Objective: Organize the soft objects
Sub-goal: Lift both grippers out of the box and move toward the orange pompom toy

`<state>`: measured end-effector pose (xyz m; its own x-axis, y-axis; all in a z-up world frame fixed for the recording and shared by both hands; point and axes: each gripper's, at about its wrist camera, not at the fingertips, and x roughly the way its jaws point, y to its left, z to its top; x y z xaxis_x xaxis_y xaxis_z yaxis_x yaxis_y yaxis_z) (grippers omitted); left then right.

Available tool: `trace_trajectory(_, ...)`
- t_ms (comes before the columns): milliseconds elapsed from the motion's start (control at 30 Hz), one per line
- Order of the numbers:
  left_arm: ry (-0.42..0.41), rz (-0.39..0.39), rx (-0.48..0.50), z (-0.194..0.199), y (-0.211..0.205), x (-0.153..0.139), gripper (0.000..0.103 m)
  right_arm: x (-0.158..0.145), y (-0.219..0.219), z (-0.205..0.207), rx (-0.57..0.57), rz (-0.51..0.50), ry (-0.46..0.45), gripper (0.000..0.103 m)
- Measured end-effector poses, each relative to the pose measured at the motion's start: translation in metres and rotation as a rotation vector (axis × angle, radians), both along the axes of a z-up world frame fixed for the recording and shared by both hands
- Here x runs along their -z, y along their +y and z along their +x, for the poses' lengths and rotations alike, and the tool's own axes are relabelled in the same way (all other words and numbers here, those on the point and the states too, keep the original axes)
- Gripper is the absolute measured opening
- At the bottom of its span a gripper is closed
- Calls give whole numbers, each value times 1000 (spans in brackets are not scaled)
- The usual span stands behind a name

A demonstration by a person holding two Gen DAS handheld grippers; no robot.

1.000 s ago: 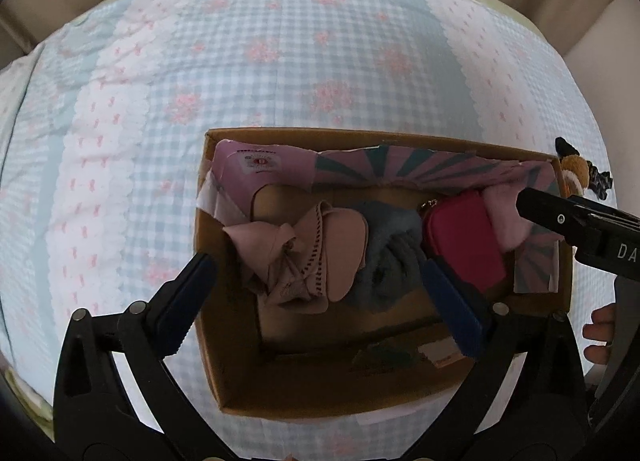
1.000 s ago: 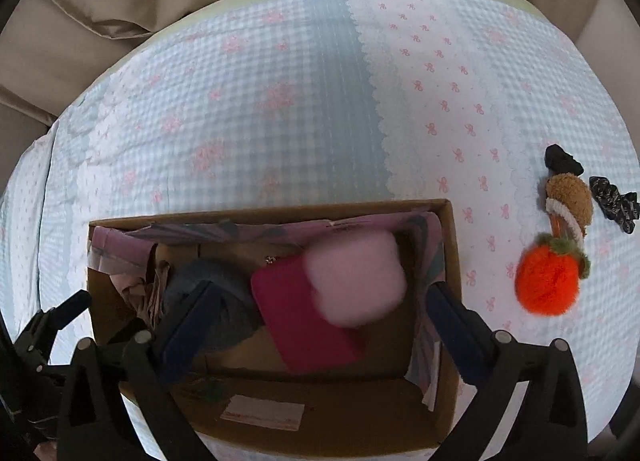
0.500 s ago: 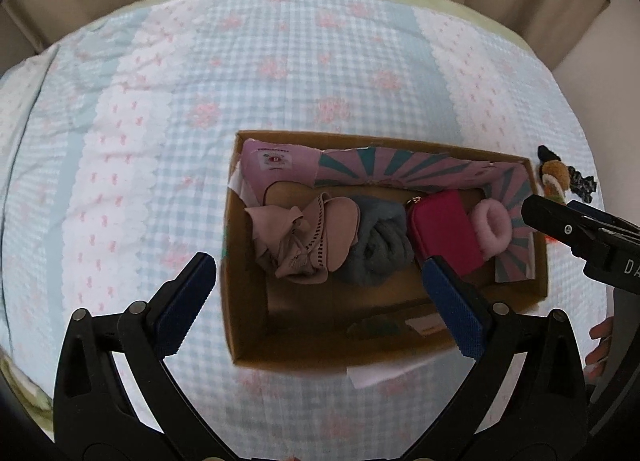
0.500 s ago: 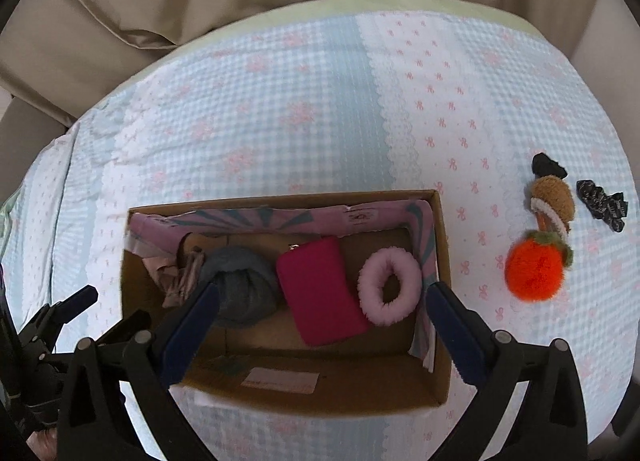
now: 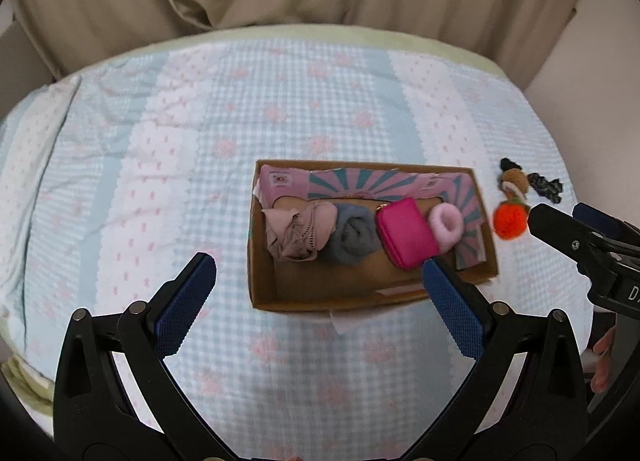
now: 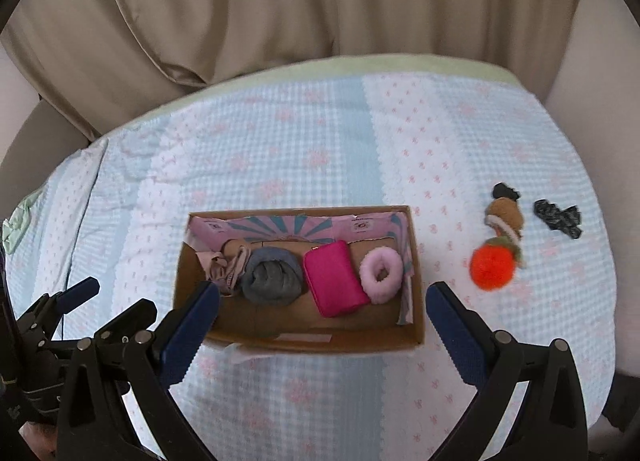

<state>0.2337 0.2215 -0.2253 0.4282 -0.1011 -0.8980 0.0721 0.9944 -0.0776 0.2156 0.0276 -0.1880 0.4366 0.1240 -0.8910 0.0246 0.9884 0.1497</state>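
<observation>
Two open-jawed grippers hang above a bed covered by a blue-and-white checked quilt, beige curtain behind. Left gripper: fingers spread wide, nothing held. Right gripper: likewise spread and empty. Cardboard box rests on the quilt, lined along its far wall with pink-and-teal printed paper. Four soft items lie in a row inside, each touching the next: beige lace cloth at left, grey rolled cloth, magenta pouch, pink fluffy scrunchie at right. Outside, right of the box and apart from it: orange pompom, brown plush piece just beyond it, dark scrunchie beside that.
</observation>
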Motion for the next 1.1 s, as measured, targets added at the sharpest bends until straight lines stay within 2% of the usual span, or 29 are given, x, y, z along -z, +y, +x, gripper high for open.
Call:
trace_trajectory(300,-100,12,35,-39,-28,-53,103,-59,-28,-50,46,-40,-116,103)
trace_trajectory(533,-173,-3,46,-63,-78,-82,103,-89,-86,-85,77,-69,-191,103)
trace_trajectory(767,-207,-22,6,-78,-155,-93,103,-89,-179,-103,69,-64,-195,103)
trace_trajectory(1100,-182,-37,-8,-74,-266,-71,103,-66,-278,-79,-22,-30,-158,103)
